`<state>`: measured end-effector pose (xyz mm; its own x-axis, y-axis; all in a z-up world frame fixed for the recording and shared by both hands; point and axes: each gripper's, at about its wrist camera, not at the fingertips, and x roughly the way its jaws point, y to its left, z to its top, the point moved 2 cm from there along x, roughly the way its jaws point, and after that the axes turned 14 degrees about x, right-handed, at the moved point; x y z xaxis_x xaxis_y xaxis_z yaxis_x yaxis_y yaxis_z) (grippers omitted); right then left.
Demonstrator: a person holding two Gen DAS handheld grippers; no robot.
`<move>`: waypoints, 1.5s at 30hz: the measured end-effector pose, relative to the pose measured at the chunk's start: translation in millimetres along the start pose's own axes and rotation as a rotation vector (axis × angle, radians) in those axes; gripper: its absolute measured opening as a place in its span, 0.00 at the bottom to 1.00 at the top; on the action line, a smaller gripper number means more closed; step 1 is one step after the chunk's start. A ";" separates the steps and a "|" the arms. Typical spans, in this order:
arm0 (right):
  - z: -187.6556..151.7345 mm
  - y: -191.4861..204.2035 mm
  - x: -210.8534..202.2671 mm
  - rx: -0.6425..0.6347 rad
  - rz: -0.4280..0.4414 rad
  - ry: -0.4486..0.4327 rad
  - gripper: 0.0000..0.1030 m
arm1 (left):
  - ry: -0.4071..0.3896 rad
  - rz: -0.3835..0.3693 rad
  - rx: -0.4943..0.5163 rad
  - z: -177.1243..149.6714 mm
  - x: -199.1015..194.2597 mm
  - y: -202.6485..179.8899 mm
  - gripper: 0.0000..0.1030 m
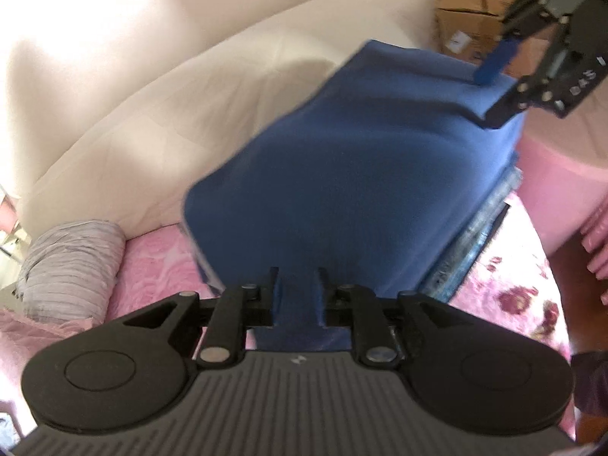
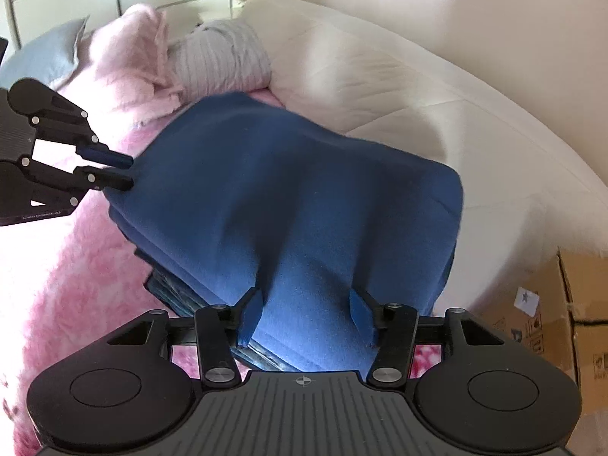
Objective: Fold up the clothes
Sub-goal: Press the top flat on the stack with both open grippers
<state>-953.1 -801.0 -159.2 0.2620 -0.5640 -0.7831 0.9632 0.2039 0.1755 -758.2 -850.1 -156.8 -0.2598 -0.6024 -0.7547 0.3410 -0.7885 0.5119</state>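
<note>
Folding a blue garment (image 1: 353, 190) on the pink blanket (image 1: 152, 266) of a bed — lying squared and several layers thick, atop a darker folded stack (image 1: 471, 243) peeking out at one edge, with a cream headboard cushion (image 1: 190, 95) behind. Judging by the tidy rectangle, nearing the end of the fold: setting down or smoothing the last layer.

Left gripper (image 1: 297, 296) pinching the near edge of the cloth — fingers (image 1: 273, 292) narrowly parted, with blue fabric bunched between them, so seemingly clasping that edge. Confirming from the right wrist view: left gripper (image 2: 125, 173) with tips nearly together at the cloth's corner.

Right gripper (image 2: 304, 315) standing spread wide over the opposite edge, blue pads (image 2: 250, 313) straddling the fabric without squeezing it; in the left wrist view, right gripper (image 1: 490, 95) showing one finger pressing into the top layer, the other raised — released, not gripping.

Next, probably: letting go on the left, drawing both tools back without dragging the top layer, then pressing the stack flat. Risking a shifted corner if pulled sideways.
</note>
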 end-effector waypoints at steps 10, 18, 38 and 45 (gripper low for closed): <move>34.8 -9.4 16.1 0.033 0.049 0.021 0.53 | 0.056 -0.046 -0.029 0.2 12.0 10.6 0.14; 74.7 -35.3 32.0 0.073 0.044 -0.035 0.53 | 0.005 0.016 -0.083 42.3 46.9 72.7 0.15; 24.3 -48.9 -1.7 0.146 0.093 -0.037 0.53 | 0.028 -0.077 -0.156 20.2 4.9 33.8 0.20; 8.7 -50.0 2.4 0.177 0.105 -0.010 0.53 | 0.102 -0.043 -0.089 13.4 19.0 -8.1 0.16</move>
<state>-1000.1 -819.5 -164.6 0.3614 -0.5549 -0.7493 0.9258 0.1184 0.3589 -777.9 -856.8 -169.7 -0.1843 -0.5490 -0.8152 0.4113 -0.7964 0.4433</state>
